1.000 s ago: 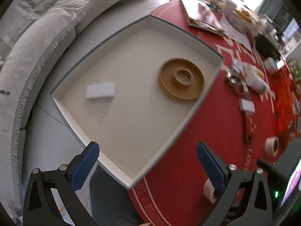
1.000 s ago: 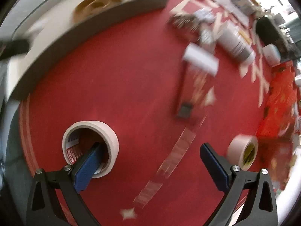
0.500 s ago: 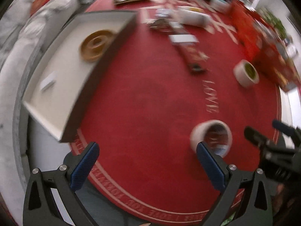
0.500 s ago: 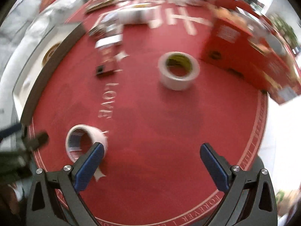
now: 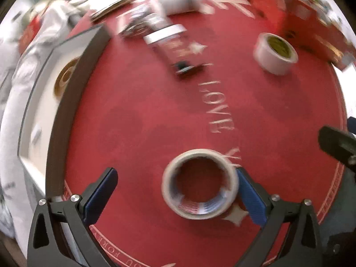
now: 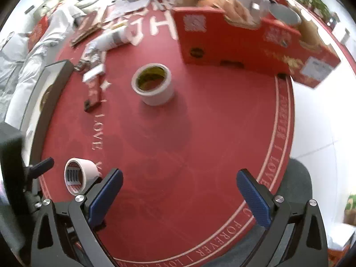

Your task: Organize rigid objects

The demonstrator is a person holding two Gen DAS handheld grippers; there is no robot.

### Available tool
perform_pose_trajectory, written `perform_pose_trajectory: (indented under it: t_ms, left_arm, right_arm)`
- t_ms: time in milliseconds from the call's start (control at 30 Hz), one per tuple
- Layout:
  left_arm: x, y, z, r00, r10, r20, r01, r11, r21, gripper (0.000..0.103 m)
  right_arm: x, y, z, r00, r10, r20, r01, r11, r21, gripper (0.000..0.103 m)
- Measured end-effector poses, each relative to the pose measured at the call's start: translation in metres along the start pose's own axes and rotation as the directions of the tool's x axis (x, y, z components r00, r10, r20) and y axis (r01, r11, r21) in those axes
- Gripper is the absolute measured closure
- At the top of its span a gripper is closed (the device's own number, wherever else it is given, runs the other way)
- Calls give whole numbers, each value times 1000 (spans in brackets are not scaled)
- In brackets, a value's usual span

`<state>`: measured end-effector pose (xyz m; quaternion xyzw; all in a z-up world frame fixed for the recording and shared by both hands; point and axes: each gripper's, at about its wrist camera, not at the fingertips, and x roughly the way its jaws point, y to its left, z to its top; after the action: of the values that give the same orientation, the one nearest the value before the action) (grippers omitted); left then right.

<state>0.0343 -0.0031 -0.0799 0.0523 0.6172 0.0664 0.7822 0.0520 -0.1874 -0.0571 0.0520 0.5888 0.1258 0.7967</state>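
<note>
**Tape roll lined up for the left pick**

Lay flat near the front edge of the red tabletop (image 5: 138,115), hole upward: a small tape roll (image 5: 200,183), cream outside with printed red and blue inside the core. Sat between the spread fingers of the left hand-held gripper (image 5: 175,191), close against the right blue pad (image 5: 250,198), possibly touching it; too blurred to tell. Left pad well clear on the other side. Nothing clamped.

Farther back on the tabletop, well apart: a larger white tape roll (image 6: 153,83) with a yellowish core, standing flat in front of a red carton (image 6: 233,44). Hung above the bare red cloth between the two rolls, fingers wide apart and empty: the right hand-held gripper (image 6: 179,192). Along the left edge of the tabletop, a shallow white tray with a dark wall (image 5: 66,102), holding a tan ring-shaped spool (image 5: 64,77).

Judged as the reach-and-grasp step on the small roll, tray the likely destination. Called for next: centring the roll between the pads by shifting the left hand-held gripper slightly to the right, lowering enough to catch the roll's side wall, then closing across its width. Risk of nudging the roll away with the near pad if closed off-centre.
</note>
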Motion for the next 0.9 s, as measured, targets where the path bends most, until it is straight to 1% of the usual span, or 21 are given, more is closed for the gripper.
perform_pose_trajectory:
  t_ms: [33, 133, 200, 267, 333, 400, 500, 533, 567, 600, 633, 667, 700, 767, 833, 867, 900]
  left_arm:
    - [0, 8, -1, 1000, 2, -1, -2, 1000, -21, 0]
    - [4, 27, -1, 1000, 17, 1, -17, 998, -61, 0]
    - [8, 43, -4, 999, -30, -17, 27, 991, -132, 0]
    - [14, 58, -9, 994, -101, -37, 91, 974, -208, 0]
    - [16, 62, -11, 993, -113, -34, 103, 968, -227, 0]
    - [16, 62, -13, 993, -113, -21, 106, 969, -225, 0]
    - [16, 61, -14, 993, -115, -15, 109, 970, -217, 0]
    - [17, 61, -13, 993, -117, -14, 111, 970, -214, 0]
    - [16, 60, -14, 993, -117, -12, 112, 971, -212, 0]
    - [18, 63, -14, 993, -118, -11, 113, 971, -213, 0]
    - [18, 63, -14, 993, -118, -11, 113, 970, -214, 0]
    - [19, 66, -17, 993, -119, -10, 114, 970, -214, 0]
    - [19, 67, -18, 993, -119, -11, 114, 970, -214, 0]
    - [19, 66, -19, 993, -119, -12, 114, 970, -214, 0]
    - [20, 68, -21, 993, -119, -9, 114, 970, -214, 0]
    - [20, 69, -22, 993, -118, -6, 114, 970, -216, 0]
    - [20, 68, -23, 993, -118, -4, 114, 970, -216, 0]
  right_arm:
    - [5, 9, 6, 1000, 12, 4, -12, 1000, -15, 0]
    - [5, 42, 34, 997, 73, 28, -69, 992, -108, 0]
    - [9, 71, 54, 994, 101, 39, -92, 976, -196, 0]
    - [22, 96, 75, 993, 112, 26, -102, 962, -251, 1]
    - [40, 115, 92, 995, 103, 3, -98, 957, -271, 1]
    - [62, 134, 102, 996, 78, -34, -85, 944, -319, 1]
    - [92, 156, 105, 994, 29, -101, -65, 924, -377, 1]
    - [101, 161, 103, 993, -7, -119, -40, 920, -389, 3]
    - [100, 166, 102, 995, -48, -82, 10, 910, -414, 14]
    - [98, 170, 100, 996, -67, -67, 31, 901, -432, 19]
    - [94, 172, 100, 996, -62, -61, 29, 899, -437, 39]
    - [88, 174, 98, 997, -58, -55, 28, 894, -448, 65]
    - [85, 173, 97, 997, -58, -60, 25, 892, -451, 67]
    - [78, 160, 89, 994, -32, -108, -16, 906, -422, 67]
    - [68, 137, 74, 988, 9, -156, -69, 923, -378, 67]
    - [61, 119, 62, 981, 36, -188, -100, 934, -343, 67]
    - [57, 107, 54, 978, 42, -203, -107, 941, -322, 67]
